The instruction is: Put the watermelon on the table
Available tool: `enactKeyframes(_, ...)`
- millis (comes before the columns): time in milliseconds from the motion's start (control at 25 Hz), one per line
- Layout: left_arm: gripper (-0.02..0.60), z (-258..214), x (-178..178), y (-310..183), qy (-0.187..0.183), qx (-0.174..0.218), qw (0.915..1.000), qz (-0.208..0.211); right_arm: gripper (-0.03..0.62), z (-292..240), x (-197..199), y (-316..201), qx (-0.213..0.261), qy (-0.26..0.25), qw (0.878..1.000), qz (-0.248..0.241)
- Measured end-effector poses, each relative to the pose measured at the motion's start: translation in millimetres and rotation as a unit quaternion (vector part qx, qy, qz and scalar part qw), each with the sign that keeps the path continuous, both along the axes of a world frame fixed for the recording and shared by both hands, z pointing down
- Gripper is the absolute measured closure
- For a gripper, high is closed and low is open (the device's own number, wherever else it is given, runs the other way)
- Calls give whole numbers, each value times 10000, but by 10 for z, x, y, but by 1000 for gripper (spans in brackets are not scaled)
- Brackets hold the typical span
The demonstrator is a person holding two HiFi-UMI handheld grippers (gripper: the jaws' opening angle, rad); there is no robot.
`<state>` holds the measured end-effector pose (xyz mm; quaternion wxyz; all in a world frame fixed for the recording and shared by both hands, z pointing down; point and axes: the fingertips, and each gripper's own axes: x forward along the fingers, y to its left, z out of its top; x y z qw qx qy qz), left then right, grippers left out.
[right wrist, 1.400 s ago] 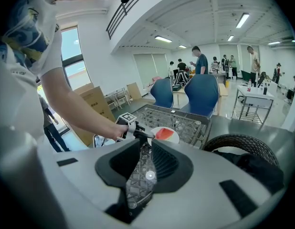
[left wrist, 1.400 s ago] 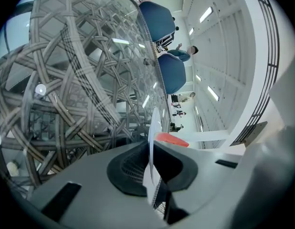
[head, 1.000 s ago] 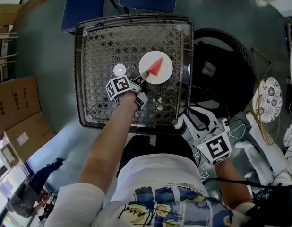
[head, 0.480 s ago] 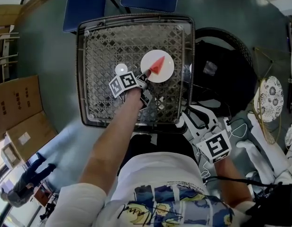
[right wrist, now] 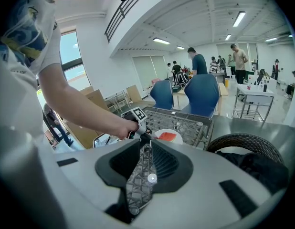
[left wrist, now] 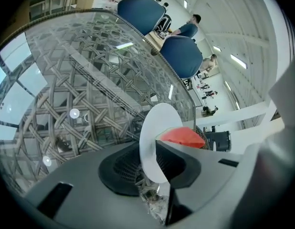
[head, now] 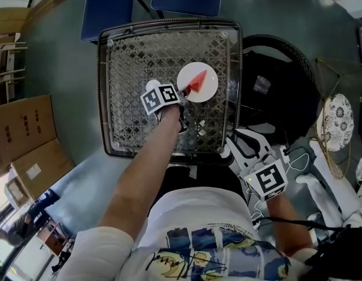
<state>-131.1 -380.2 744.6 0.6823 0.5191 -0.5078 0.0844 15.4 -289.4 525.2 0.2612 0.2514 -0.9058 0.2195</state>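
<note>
Head view steeply down on the shared table (head: 125, 57); left gripper view close across it, right seemingly farther back.

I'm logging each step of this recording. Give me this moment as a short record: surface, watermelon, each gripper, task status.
surface: table with a glass top over lattice
watermelon: red slice lying on a white plate that appears to rest on the table
left gripper: at the plate's left edge in the head view; jaws have just been opening, plate rim between them, unclamped
right gripper: held back off the table, jaws slightly apart, nothing between them
task status: watermelon appears set down, release under way
</note>
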Motion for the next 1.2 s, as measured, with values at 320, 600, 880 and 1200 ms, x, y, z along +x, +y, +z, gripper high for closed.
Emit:
enactKeyframes(320, 450, -15, -36, 35, -660, -169, 9973, 262, 517, -21, 24, -33, 101, -106, 9998, 119)
enactKeyframes(600, 449, -72, -100, 58, -716, -17, 9971, 268, 517, -13, 26, -25, 156, -96, 9998, 114)
enactKeyframes(880, 449, -409, -143, 224, -684, 475, 9944, 655, 517, -108, -40, 34, 358, -58, 9993, 97)
enactKeyframes(1200, 480, -1239, -35, 725, 329, 1624, 9776, 1298, 519, -327, -159, 331, 708, -57, 9974, 136)
